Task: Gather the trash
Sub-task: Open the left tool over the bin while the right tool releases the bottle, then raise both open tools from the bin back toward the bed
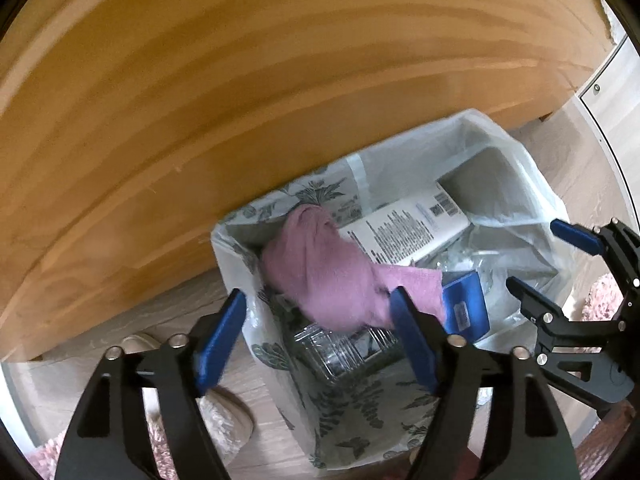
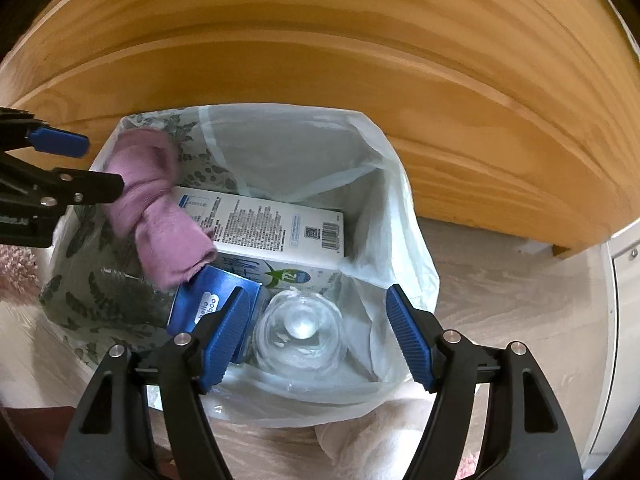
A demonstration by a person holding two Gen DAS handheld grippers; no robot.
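1. Trash drop is the step I judge to be in hand: the pink cloth [image 1: 320, 276] lies blurred over the left end of the bin [image 1: 320, 408], above the other rubbish, draped partly on the white carton [image 2: 276, 228].
2. My left gripper [image 1: 316, 336] hangs over the bin mouth with its jaws spread wide; the cloth sits in front of the right pad and I see nothing pinched between them, so I read the cloth as let go.
3. My right gripper [image 2: 316, 328] is also open and empty, poised over the right side of the bin above the clear plastic bottle [image 2: 300, 328] and just beside the blue packet [image 2: 204, 312].
4. The bin stands on the floor against a wooden panel [image 2: 320, 60], lined with a thin plastic bag [image 2: 384, 184] whose loose edge folds over the rim.
5. Next I would lift both grippers straight up, clear of the liner so no pad snags it, then look for more trash. None is visible in these views; only a fluffy rug [image 1: 600, 300] and a slipper [image 1: 224, 412] show on the floor.
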